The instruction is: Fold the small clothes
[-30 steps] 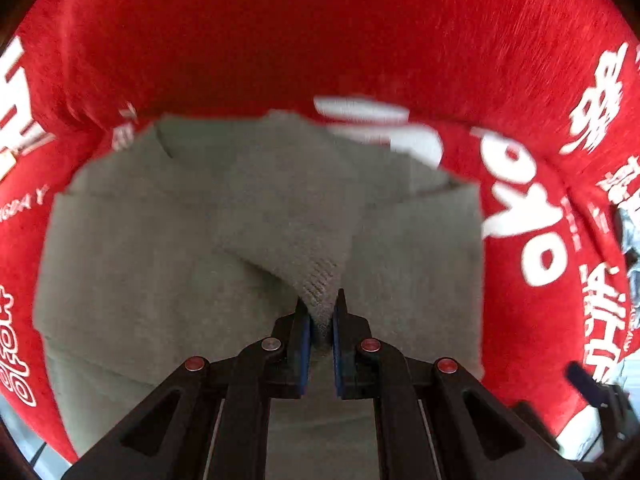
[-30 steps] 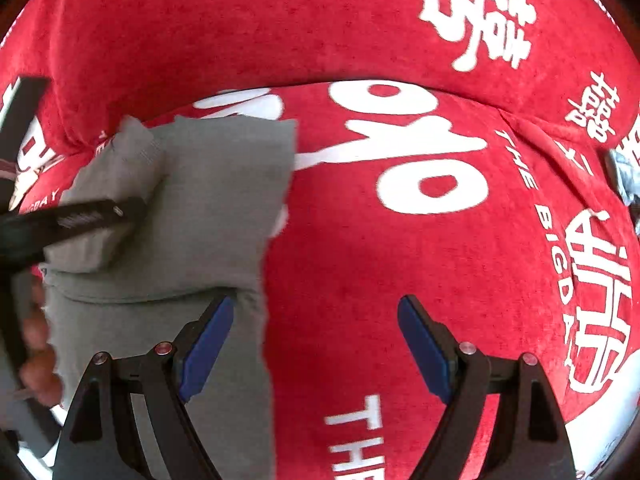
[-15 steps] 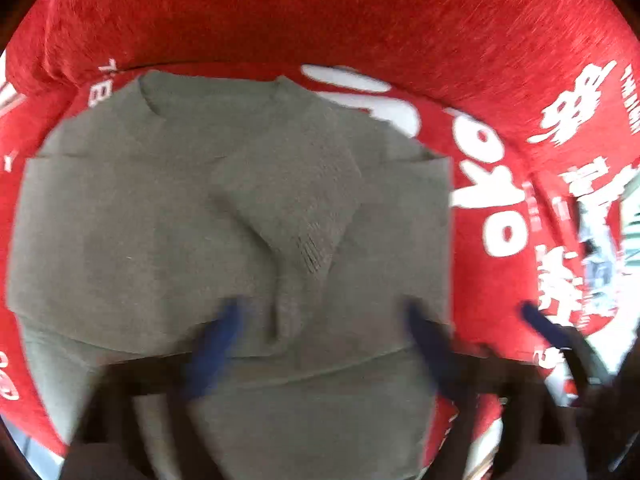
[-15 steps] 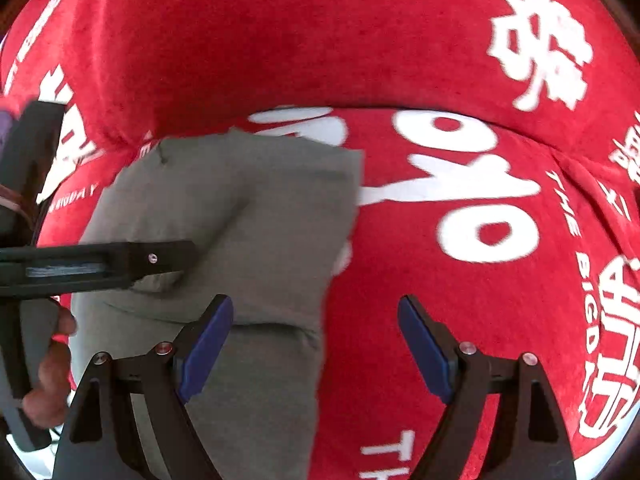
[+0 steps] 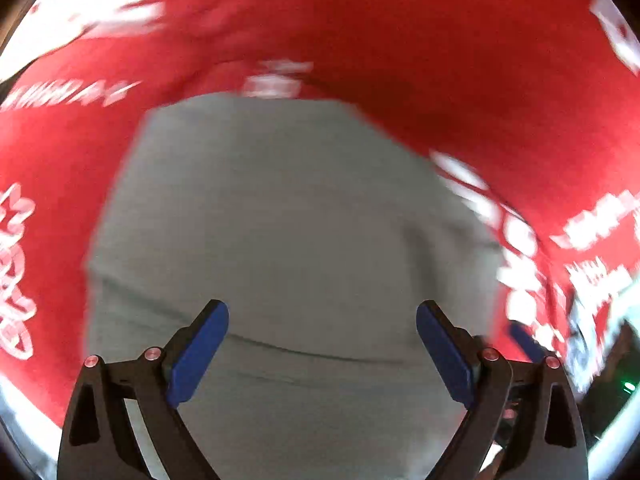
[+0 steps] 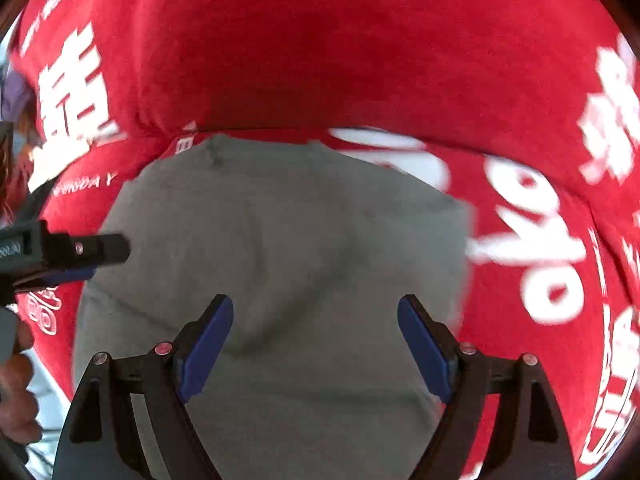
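Note:
A small grey knit sweater [image 5: 288, 232] lies flat on a red cover with white lettering [image 5: 420, 60], its sleeves folded in over the body. My left gripper [image 5: 322, 344] is open and empty, just above the sweater's lower part; the view is blurred. My right gripper [image 6: 314, 340] is open and empty, also over the sweater's [image 6: 288, 240] lower middle. The left gripper's finger [image 6: 100, 246] shows at the left edge of the right wrist view, over the sweater's left side.
The red cover [image 6: 340, 48] rises behind the sweater like a sofa back. The person's hand [image 6: 16, 396] shows at the lower left of the right wrist view. The cover's front edge and a dark area [image 5: 612, 392] lie at the left wrist view's lower right.
My left gripper let go of the folded sleeve, opened wide and swung left. My right gripper moved left from over the red cover to over the sweater.

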{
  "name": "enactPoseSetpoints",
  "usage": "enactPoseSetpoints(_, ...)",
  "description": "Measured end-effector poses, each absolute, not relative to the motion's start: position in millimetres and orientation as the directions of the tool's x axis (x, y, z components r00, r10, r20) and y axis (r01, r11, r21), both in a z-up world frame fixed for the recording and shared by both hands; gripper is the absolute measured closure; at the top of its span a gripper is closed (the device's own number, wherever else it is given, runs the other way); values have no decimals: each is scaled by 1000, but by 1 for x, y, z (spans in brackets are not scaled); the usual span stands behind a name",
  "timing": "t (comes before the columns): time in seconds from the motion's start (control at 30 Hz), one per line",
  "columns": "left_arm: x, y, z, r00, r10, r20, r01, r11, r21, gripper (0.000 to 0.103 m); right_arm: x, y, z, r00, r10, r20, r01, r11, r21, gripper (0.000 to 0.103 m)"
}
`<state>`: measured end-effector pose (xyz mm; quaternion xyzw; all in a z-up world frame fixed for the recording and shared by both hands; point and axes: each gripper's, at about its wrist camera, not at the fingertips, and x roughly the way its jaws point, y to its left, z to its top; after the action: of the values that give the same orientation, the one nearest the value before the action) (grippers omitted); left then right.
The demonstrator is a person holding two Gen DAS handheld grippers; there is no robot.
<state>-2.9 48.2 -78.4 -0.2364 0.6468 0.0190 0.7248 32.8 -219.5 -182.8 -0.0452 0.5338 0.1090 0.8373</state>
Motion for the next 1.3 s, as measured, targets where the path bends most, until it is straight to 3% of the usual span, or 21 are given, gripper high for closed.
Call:
enactPoseSetpoints(0.1,-1,81,-109,98,-182,-978,-398,894,-206,8,55,-196,-212,371,7,-929,-227,970,-83,17)
enactPoseSetpoints(0.2,-4,83,-126,41,-123,-992,-358,925,-130,8,52,-249,-223,327,-77,-942,-51,994,-99,17)
enactPoseSetpoints(0.23,-7,82,-127,33,-121,-992,-344,931,-125,8,45,-270,-222,320,-70,-945,-4,997,-75,17)
enactPoseSetpoints(0.33,-19,75,-123,37,-98,-994,-293,950,-105,8,15,-326,-211,302,-221,-927,105,975,-198,17)
enactPoseSetpoints(0.43,-28,66,-105,76,-94,-993,-252,961,-110,8,-5,-358,-193,310,-205,-928,196,969,-148,17)
enactPoseSetpoints(0.5,-26,56,-92,116,-81,-990,-209,972,-104,8,-5,-349,-185,341,-173,-924,176,977,-118,17)
enactPoseSetpoints(0.7,15,25,-98,127,-43,-991,-80,995,-54,8,39,-240,-205,348,114,-931,-128,989,73,17)
enactPoseSetpoints(0.8,46,32,-131,50,-1,-999,-75,997,-5,6,76,-221,-244,241,53,-969,-99,995,30,15)
enactPoseSetpoints(0.83,53,34,-136,45,-12,-999,-80,997,-16,0,84,-223,-243,270,46,-962,-82,996,25,13)
enactPoseSetpoints(1.0,67,60,-116,106,-6,-994,-200,979,-27,0,102,-243,-225,317,15,-948,-10,1000,13,13)
enactPoseSetpoints(1.13,34,56,-103,118,-63,-991,-199,976,-86,0,68,-238,-207,354,54,-934,-86,996,25,13)
enactPoseSetpoints(1.3,-34,28,-124,33,-19,-999,-62,998,-21,0,3,-209,-240,268,63,-962,-236,972,-2,13)
